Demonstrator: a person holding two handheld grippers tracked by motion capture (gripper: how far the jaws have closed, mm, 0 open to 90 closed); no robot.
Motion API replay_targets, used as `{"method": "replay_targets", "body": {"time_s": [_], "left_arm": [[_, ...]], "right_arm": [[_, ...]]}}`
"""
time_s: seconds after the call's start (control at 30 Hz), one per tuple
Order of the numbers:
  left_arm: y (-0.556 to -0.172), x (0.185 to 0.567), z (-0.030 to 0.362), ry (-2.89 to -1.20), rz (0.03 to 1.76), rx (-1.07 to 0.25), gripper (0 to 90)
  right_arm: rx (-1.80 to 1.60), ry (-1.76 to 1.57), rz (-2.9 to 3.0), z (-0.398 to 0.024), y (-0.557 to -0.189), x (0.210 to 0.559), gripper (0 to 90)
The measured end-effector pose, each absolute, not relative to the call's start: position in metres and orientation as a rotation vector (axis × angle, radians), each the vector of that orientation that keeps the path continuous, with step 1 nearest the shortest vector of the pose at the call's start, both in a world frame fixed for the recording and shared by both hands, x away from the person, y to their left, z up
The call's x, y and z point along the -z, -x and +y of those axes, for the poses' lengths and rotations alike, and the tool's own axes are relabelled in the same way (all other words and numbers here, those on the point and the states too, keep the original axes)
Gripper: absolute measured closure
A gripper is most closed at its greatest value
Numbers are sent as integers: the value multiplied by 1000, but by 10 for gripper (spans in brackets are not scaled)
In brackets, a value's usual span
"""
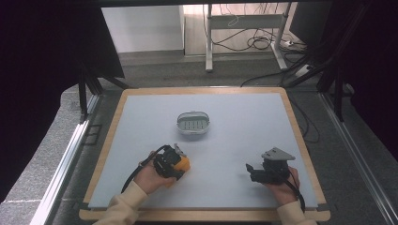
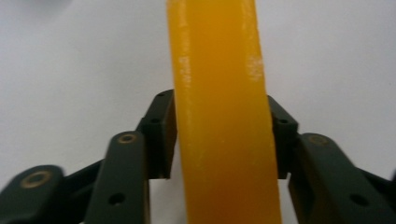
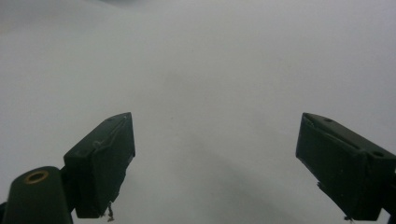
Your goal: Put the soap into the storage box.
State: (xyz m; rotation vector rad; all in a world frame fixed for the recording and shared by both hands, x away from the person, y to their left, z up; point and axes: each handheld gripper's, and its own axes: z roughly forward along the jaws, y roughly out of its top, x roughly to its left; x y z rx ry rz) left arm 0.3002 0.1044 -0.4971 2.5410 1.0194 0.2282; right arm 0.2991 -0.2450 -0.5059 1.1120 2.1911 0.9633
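Left tool (image 1: 180, 161): clamped on smooth yellow-orange bar-shaped object (image 2: 222, 112), pads against both long sides. Object located at 7 o'clock on pale grey desk (image 1: 244, 122); long axis running along the tool's line, toward 12 in the left gripper view. Right tool (image 3: 215, 158): spread wide, empty, at 5 o'clock. White oval perforated tray (image 1: 193, 123): near centre, empty. Progress: pick-up apparently done; placement, probably into tray, outstanding.

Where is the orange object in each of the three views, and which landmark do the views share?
High view: orange object lower left of centre, in the left gripper.
Left gripper view: centre, top to bottom, clamped between the jaws.
Right gripper view: not in it.
Shared landmark: the pale table mat.
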Motion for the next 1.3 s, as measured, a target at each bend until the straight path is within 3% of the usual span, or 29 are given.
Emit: {"method": "replay_targets", "body": {"time_s": [0.37,1.3], "left_arm": [[-300,495,103,-2544,1025,-209,618],[-303,465,132,-2450,962,-151,620]], "right_arm": [[-967,-1109,2186,-246,-299,505,120],[-968,-1111,2175,-246,-297,502,120]]}}
